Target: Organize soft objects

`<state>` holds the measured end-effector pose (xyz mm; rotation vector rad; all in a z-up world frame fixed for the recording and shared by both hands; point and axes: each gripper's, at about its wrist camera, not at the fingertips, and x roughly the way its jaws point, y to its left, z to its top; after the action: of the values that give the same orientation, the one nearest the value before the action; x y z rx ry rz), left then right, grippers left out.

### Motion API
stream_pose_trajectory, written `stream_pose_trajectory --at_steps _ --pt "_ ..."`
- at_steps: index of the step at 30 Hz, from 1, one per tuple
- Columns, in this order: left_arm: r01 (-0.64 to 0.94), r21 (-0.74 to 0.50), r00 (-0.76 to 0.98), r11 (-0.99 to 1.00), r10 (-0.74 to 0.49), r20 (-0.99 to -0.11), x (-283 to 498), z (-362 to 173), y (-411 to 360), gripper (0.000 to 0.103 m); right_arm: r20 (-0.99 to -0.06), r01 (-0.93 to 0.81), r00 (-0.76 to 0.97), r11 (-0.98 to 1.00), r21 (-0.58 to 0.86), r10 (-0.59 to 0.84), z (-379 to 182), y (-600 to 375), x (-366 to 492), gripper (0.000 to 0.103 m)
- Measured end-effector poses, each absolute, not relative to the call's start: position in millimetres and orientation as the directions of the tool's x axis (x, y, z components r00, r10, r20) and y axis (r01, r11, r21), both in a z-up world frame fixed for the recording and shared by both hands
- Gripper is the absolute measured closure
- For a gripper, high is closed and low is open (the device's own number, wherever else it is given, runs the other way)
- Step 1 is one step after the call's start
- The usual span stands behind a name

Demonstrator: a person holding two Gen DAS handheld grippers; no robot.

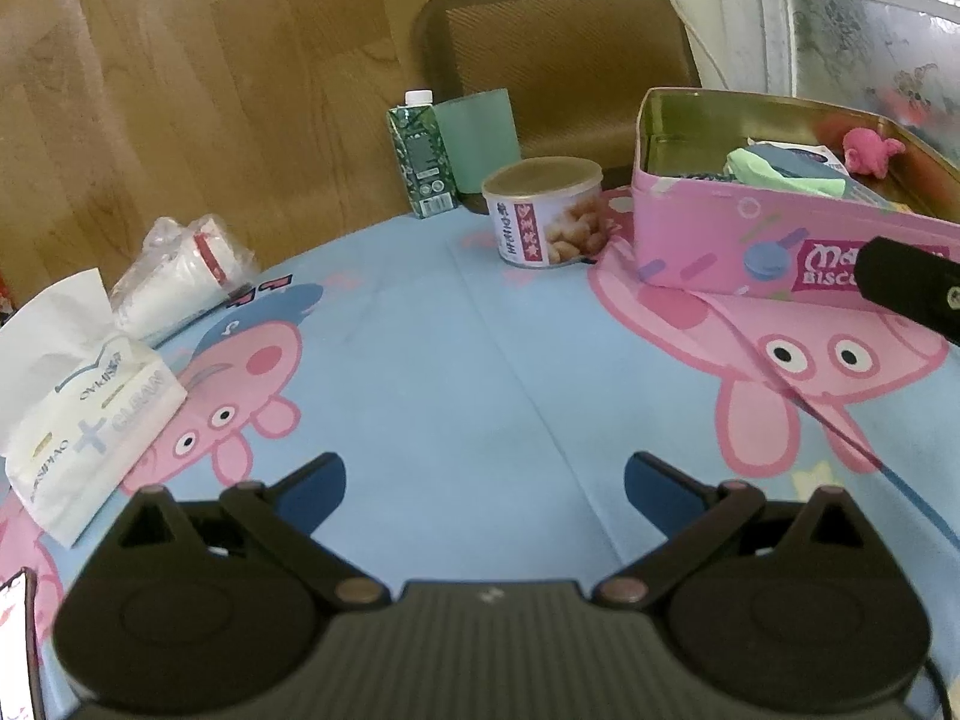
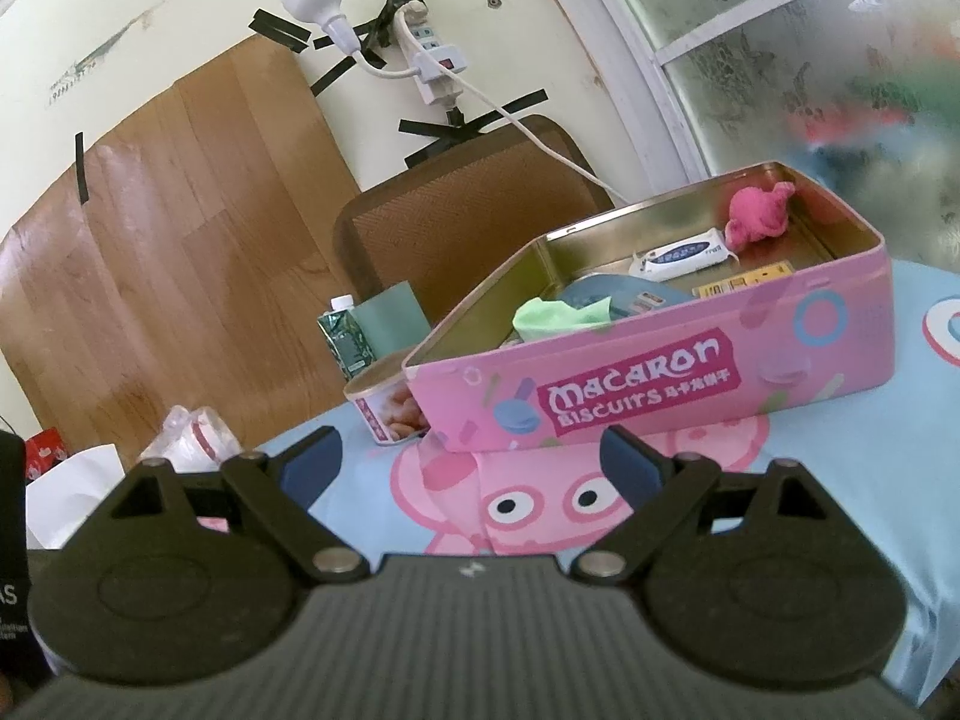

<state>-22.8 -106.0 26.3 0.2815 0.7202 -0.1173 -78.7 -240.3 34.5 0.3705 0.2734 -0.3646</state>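
While both tongs, left tongs [image 1: 485, 483] and right tongs [image 2: 471, 459], hang wide apart and empty, the pink metal biscuit tin [image 2: 660, 384] at right holds the fluffy pink toy [image 2: 757, 211]; reach gently for the white tissue pack [image 1: 90, 420] at left.

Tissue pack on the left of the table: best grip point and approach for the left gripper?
Probably across the narrow width of the tissue pack, at mid-body, coming from above. It lies flat on the tablecloth, its long axis angled away, so the soft sides should squeeze between the fingers. Avoid the loose sheet sticking up at its far end. The left gripper is open and empty.
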Motion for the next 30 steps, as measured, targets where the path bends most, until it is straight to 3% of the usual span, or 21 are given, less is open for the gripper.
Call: stream_pose_trajectory --at_steps 30 --pt "0.244 0.218 0.739 0.945 -0.035 -0.673 -24.8 23.4 -109.3 0.0 -0.323 0.393 0.899 0.868 0.302 -0.294 34.6 -241.8 -80.3 0.008"
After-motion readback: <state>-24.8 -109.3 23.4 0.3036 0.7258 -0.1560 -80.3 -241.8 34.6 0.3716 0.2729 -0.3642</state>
